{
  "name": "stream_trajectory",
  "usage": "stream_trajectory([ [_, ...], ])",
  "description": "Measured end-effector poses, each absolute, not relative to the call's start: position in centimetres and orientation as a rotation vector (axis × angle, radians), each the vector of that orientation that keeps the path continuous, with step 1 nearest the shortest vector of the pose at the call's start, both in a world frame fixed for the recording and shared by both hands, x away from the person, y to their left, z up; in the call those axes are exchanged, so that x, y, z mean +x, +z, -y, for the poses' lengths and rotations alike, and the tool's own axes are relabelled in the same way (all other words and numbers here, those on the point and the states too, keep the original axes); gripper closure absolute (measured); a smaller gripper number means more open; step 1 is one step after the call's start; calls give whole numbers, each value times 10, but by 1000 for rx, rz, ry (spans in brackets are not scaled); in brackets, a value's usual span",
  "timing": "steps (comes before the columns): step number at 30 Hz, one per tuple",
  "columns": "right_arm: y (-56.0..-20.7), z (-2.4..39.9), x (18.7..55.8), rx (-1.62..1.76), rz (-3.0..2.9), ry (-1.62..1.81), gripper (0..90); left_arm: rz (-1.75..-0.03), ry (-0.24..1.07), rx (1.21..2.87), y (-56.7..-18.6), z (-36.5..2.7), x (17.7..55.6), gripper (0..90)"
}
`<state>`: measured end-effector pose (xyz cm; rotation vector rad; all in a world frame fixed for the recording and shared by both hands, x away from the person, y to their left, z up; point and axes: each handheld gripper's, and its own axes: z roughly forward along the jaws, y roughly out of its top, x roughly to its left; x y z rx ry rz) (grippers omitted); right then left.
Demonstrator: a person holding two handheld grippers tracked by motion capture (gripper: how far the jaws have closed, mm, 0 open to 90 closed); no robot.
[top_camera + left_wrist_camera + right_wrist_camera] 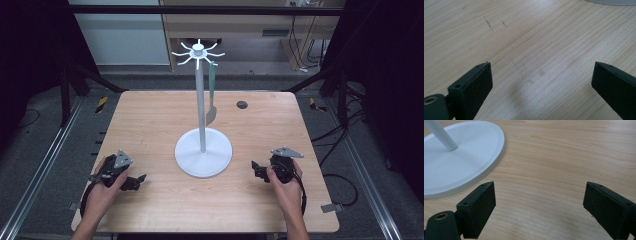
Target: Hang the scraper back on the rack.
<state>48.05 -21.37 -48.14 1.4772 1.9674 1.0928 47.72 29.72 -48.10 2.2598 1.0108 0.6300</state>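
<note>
beside white stand (203, 152): both grippers, jaws wide.

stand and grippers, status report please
Left gripper and right gripper open, empty, low over table. White hook stand between them, green strip hanging. Nothing blocking.

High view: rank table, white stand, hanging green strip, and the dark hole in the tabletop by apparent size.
1. Wooden table
2. White stand, round base plus tall pole
3. Green strip hanging from a hook on the stand's top
4. Dark hole

The strip and hole lie farther from the camera, but the order seems clear.
</note>
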Motion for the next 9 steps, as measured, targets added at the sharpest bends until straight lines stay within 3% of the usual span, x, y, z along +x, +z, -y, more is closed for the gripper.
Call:
stream_trajectory([
  [9,-483,210,477,1499,-1990,1063,113,-1011,630,2264,-481,-297,477,30],
])
